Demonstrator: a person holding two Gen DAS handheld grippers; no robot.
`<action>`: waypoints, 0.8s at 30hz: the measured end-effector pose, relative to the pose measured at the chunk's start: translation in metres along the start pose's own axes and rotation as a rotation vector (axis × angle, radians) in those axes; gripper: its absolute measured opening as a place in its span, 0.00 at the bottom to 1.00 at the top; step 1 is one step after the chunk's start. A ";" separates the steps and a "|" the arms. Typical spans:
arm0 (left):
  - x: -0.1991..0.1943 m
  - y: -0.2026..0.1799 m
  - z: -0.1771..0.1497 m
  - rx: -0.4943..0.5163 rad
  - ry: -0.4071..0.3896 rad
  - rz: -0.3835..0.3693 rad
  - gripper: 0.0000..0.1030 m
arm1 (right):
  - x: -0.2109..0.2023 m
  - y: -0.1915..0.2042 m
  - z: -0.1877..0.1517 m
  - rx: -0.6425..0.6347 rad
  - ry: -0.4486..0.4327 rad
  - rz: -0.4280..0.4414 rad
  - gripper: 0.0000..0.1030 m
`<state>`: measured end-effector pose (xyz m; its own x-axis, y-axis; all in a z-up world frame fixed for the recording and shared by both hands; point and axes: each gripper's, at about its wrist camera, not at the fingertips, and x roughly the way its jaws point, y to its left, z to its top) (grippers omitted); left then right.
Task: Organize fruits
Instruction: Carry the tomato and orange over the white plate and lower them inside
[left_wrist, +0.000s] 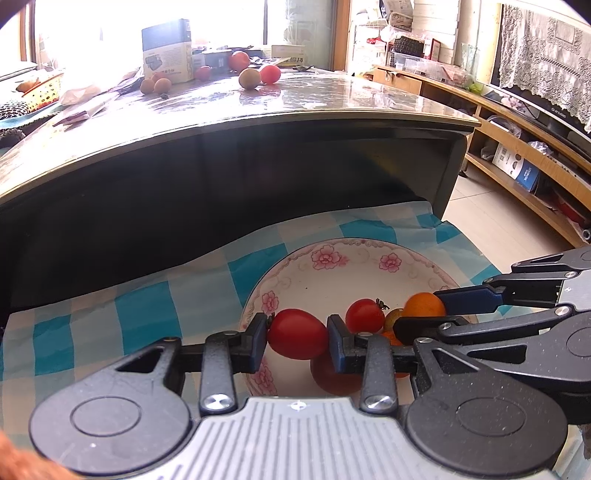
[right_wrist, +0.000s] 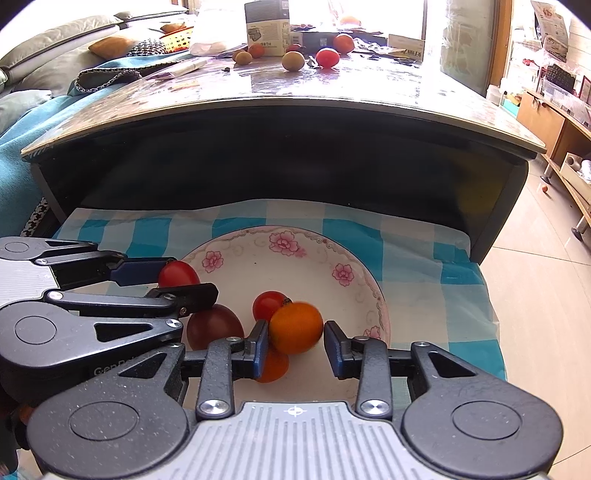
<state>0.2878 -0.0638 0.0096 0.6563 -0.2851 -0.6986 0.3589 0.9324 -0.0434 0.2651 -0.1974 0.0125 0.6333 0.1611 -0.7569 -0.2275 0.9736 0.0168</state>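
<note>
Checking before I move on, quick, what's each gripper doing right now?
Left gripper: shut on the red tomato.
Right gripper: open, orange tomato between the jaws, right pad clear of it.

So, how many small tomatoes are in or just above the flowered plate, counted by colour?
red tomatoes: 2
dark maroon tomato: 1
orange tomatoes: 2
yellow-green tomato: 1, mostly hidden
Total: 6
</note>
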 end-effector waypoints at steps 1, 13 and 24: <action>0.000 0.000 0.000 0.000 0.000 0.000 0.42 | 0.000 0.000 0.000 0.001 0.000 -0.002 0.30; -0.001 0.000 0.000 -0.002 -0.003 0.000 0.44 | 0.000 -0.004 0.000 0.011 0.002 -0.013 0.31; -0.002 -0.001 0.000 -0.003 -0.001 0.000 0.47 | -0.001 -0.006 -0.001 0.016 0.004 -0.020 0.31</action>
<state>0.2862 -0.0638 0.0114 0.6573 -0.2853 -0.6975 0.3565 0.9332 -0.0457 0.2653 -0.2035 0.0125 0.6345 0.1411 -0.7599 -0.2034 0.9790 0.0119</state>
